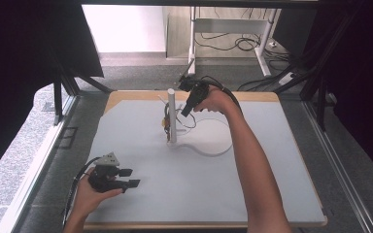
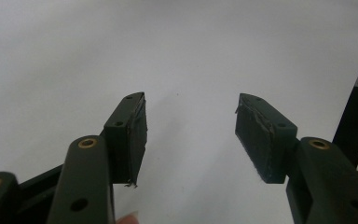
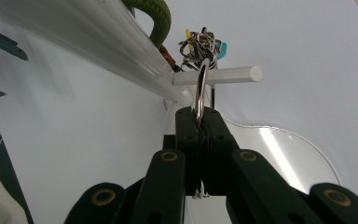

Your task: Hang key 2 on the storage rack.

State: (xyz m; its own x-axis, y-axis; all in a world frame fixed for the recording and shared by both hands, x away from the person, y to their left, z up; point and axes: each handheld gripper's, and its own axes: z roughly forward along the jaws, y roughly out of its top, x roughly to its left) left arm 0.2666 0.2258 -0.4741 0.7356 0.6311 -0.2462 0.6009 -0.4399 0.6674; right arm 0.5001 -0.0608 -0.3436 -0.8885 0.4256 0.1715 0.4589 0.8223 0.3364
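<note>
A white upright post [image 1: 171, 114] with short side pegs stands on a clear rounded base [image 1: 213, 143] mid-table. My right gripper [image 1: 186, 111] is at the post, held from above and behind. In the right gripper view its jaws [image 3: 200, 114] are shut on a metal key ring [image 3: 200, 84] that loops around a white peg [image 3: 228, 74]. A bunch of keys and small rings [image 3: 200, 44] hangs on that ring beyond the peg. A green loop [image 3: 157, 18] hangs by the post [image 3: 98, 32]. My left gripper [image 1: 130, 177] rests near the front left, open [image 2: 191, 135], with nothing between its fingers.
The white table top [image 1: 252, 184] is bare around the stand. The clear base [image 3: 284, 154] lies under the peg. A black frame and curtains edge the table on both sides, and a desk with cables [image 1: 243, 41] stands beyond the far edge.
</note>
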